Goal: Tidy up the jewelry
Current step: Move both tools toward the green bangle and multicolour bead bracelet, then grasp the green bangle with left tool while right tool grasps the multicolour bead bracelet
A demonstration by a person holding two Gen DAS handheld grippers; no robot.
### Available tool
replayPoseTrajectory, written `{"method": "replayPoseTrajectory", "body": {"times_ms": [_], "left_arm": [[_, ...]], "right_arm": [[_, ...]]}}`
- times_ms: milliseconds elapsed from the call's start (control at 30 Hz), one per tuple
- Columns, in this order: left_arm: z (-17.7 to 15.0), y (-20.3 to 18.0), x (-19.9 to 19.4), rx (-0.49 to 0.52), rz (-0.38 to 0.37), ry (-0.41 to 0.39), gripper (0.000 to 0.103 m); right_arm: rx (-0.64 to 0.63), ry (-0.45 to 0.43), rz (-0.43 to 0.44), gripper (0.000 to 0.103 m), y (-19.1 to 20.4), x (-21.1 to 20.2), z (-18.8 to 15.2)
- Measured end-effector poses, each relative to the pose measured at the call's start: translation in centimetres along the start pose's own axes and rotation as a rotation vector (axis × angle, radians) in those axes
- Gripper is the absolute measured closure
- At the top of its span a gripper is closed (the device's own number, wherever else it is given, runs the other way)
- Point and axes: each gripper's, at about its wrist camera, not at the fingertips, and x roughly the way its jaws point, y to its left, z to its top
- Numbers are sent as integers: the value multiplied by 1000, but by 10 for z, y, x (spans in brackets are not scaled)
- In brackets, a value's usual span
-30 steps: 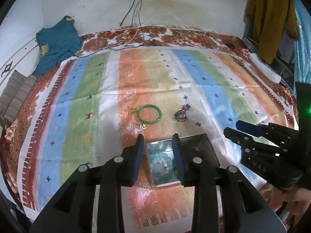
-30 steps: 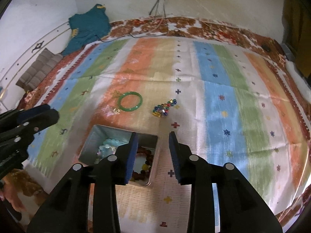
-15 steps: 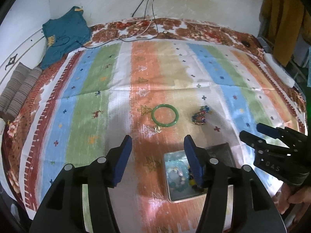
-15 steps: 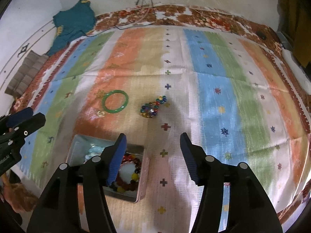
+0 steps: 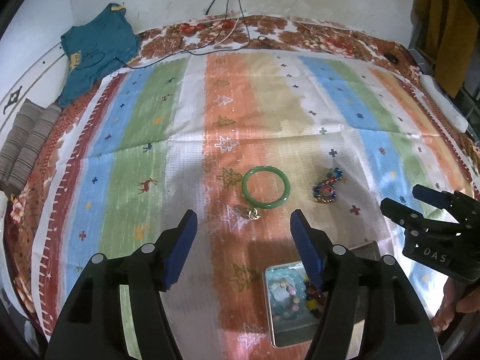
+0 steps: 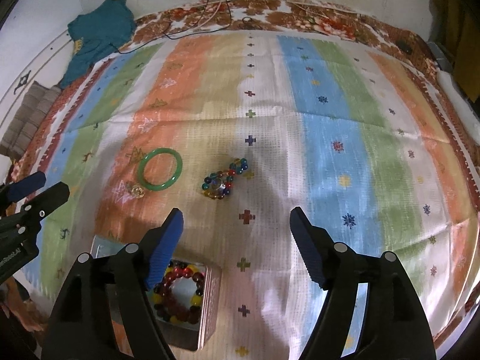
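Observation:
A green bangle (image 5: 265,186) (image 6: 160,169) lies on the striped cloth, with a small gold trinket (image 5: 252,213) (image 6: 135,191) just near of it. A multicoloured bead bracelet (image 5: 326,187) (image 6: 223,181) lies to the bangle's right. A metal tin (image 5: 282,334) (image 6: 208,300) holds a pale blue bracelet and a red-and-yellow bead bracelet (image 6: 178,292). My left gripper (image 5: 243,222) hovers just near of the bangle, jaws opening, nothing between them. My right gripper (image 6: 235,220) hangs near of the bead bracelet, jaws opening and empty.
The striped cloth (image 5: 144,126) covers a floral bedspread. A teal garment (image 5: 96,51) and a folded grey cloth (image 5: 27,141) lie at the far left, cables (image 5: 222,39) run along the far edge, and a white object (image 5: 444,102) sits at the right.
Both grippers have opened wider and moved forward from over the tin toward the loose jewelry, sinking a little. The tin has slid toward the bottom of both views.

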Motion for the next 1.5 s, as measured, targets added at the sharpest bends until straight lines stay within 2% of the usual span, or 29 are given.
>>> {"method": "replayPoseTrajectory", "body": {"times_ms": [800, 1167, 1500], "left_arm": [[27, -11, 56, 78, 31, 77, 36], [34, -6, 86, 77, 16, 130, 36], [39, 1, 116, 79, 12, 174, 36]], "right_arm": [[11, 74, -43, 28, -3, 50, 30], [19, 119, -31, 28, -2, 76, 39], [8, 163, -57, 28, -3, 104, 47]]}}
